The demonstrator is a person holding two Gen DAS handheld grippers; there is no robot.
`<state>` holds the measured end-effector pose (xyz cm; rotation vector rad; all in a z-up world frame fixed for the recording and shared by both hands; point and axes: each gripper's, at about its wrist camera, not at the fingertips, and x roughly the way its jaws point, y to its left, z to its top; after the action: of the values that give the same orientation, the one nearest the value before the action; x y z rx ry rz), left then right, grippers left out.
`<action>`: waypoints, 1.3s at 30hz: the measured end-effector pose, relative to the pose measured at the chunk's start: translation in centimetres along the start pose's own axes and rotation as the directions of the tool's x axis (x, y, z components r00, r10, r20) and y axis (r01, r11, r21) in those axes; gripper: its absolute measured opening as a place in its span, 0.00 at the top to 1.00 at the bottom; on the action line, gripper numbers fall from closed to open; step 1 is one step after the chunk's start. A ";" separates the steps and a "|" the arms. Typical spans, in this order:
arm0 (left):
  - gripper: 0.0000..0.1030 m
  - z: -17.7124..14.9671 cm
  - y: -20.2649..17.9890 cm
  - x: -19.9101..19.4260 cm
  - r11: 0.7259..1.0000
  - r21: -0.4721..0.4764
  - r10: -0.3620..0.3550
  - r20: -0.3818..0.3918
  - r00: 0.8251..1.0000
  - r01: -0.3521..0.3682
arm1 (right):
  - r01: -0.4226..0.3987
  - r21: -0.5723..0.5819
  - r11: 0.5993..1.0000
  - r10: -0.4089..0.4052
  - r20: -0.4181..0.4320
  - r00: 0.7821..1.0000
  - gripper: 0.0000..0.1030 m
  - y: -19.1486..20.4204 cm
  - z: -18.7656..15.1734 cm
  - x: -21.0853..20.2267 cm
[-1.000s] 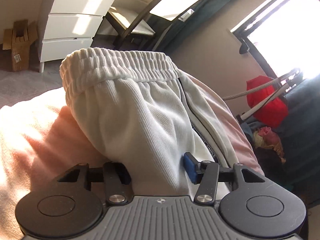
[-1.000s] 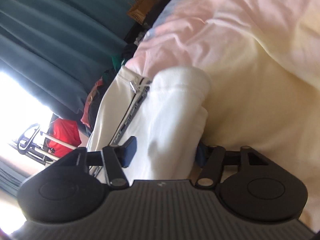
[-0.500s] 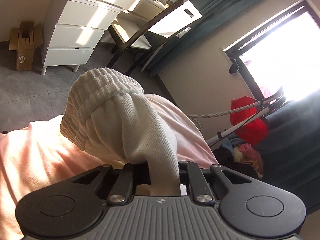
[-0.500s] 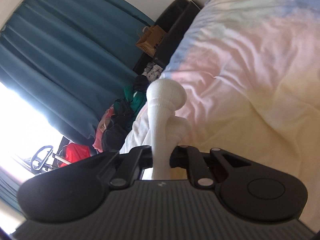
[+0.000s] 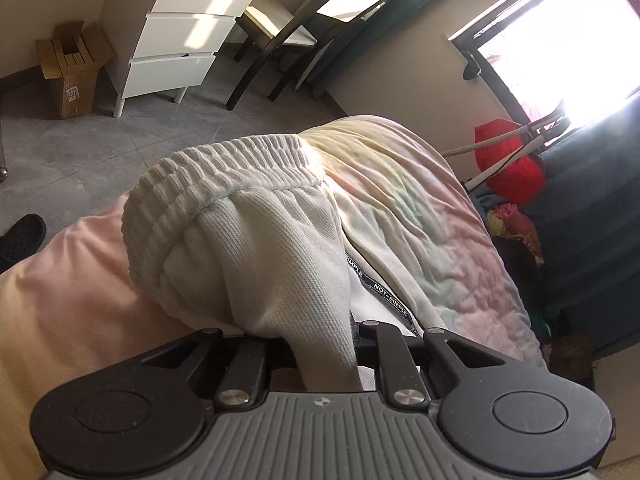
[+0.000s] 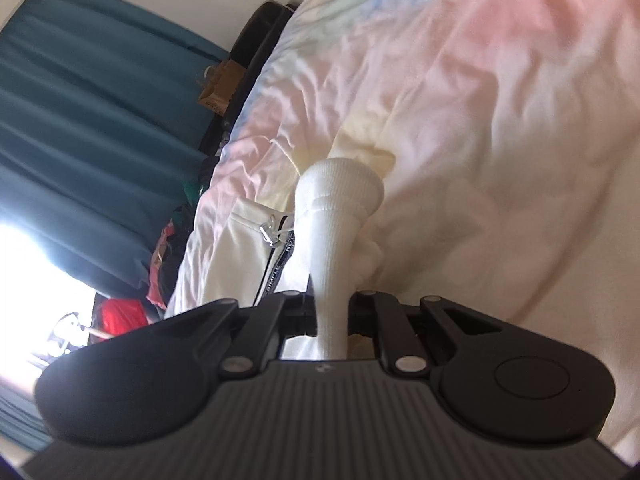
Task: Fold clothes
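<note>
A white ribbed garment with an elastic waistband (image 5: pixel 240 184) and a black lettered side stripe (image 5: pixel 384 296) lies on a pastel pink-and-yellow bedspread (image 5: pixel 420 208). My left gripper (image 5: pixel 320 356) is shut on a bunch of its fabric near the waistband. My right gripper (image 6: pixel 330 320) is shut on another bunched part of the same white garment (image 6: pixel 340 208), which stands up as a narrow column. The garment's zipper pull (image 6: pixel 269 234) and stripe lie left of that column on the bedspread (image 6: pixel 500 140).
A white drawer unit (image 5: pixel 180 40), a cardboard box (image 5: pixel 72 68) and a dark chair (image 5: pixel 296 32) stand on the grey floor beyond the bed. A red bag (image 5: pixel 508 160) and piled clothes sit by the window. Teal curtains (image 6: pixel 100 140) hang beside the bed.
Both grippers closed on the white garment, gathering its fabric into bunches. The left view has since swung so more of the waistband and bedspread shows.
</note>
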<state>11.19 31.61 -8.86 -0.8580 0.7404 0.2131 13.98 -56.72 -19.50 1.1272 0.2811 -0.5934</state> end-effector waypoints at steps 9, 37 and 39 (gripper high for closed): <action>0.21 -1.0 0.6 -3.1 0.988 0.141 0.071 -0.012 0.997 -0.068 | -0.024 0.062 0.998 0.026 -0.026 0.999 0.89 -1.4 -0.1 0.5; 0.01 -19.7 -24.2 3.6 0.692 0.721 -0.087 0.130 0.988 -0.034 | -0.185 0.112 0.976 0.189 -0.020 0.982 0.47 1.4 -1.2 1.1; 0.01 -21.7 -23.5 5.0 0.633 0.769 -0.071 0.169 0.983 -0.087 | -0.199 0.093 0.975 0.202 -0.017 0.979 0.47 1.6 -1.2 1.2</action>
<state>14.57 -0.51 -7.09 0.0106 0.5730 -0.0374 16.00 -55.55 -19.35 1.2353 0.1610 -0.4158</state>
